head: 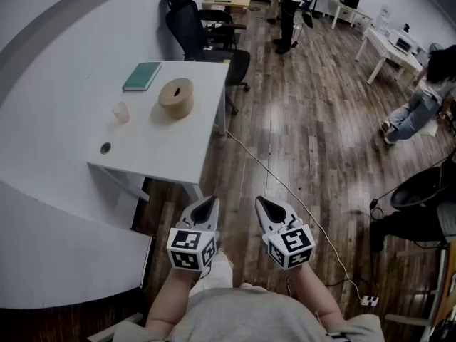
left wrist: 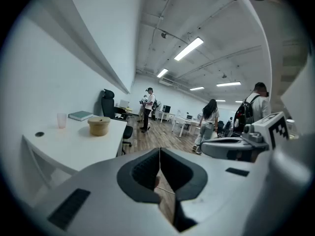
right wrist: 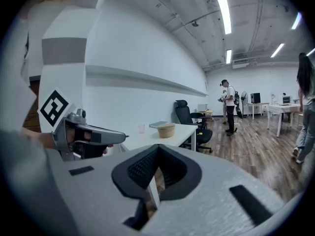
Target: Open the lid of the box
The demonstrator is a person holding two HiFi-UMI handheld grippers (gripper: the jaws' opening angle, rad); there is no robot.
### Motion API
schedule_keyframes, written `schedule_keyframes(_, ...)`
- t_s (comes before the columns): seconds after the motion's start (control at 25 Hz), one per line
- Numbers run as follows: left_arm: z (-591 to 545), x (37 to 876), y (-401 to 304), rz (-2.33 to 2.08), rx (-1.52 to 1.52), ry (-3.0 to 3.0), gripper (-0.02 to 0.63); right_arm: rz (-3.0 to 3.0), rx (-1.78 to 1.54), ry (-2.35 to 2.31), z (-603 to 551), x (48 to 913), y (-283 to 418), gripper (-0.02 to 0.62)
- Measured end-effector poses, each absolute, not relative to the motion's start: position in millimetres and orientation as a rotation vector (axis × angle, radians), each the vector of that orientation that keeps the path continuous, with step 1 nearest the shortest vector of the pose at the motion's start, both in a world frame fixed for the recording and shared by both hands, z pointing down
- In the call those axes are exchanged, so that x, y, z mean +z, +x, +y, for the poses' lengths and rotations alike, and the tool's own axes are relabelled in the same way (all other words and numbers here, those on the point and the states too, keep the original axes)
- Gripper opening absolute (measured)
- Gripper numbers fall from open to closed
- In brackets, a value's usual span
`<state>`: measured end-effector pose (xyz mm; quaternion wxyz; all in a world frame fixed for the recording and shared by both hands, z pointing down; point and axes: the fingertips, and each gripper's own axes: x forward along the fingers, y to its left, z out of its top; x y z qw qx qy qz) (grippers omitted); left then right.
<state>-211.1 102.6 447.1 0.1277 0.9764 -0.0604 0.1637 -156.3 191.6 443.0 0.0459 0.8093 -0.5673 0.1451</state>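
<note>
My left claw (head: 206, 205) and my right claw (head: 263, 205) were each pressed together on nothing, side by side above the wood floor (head: 299, 141). The round box (head: 176, 102), its lid (head: 176, 89) on, stood on the white table (head: 178, 148) at eleven o'clock, well apart from both.

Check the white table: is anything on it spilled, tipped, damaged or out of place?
Nothing stands out. The round box sits upright, lid on; the green book lies flat; the cup stands upright; no spill shows.
</note>
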Motion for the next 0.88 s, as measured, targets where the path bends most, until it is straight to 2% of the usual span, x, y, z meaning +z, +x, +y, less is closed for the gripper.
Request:
schedule_keyframes(0.28,208,451,-293,-0.234,0.425,2.761,0.008,-1.782,0.378,2.446,286,437,-246,-0.005)
schedule_keyframes(0.52,243,436,-356,-0.232,0.398,2.775,0.008,-1.839,0.330,2.429,324,425,-312,-0.005)
schedule_keyframes(0.88,260,429,-400,-0.221,0.387,2.779,0.008,-1.869,0.299,2.473,340,412,-350,-0.004)
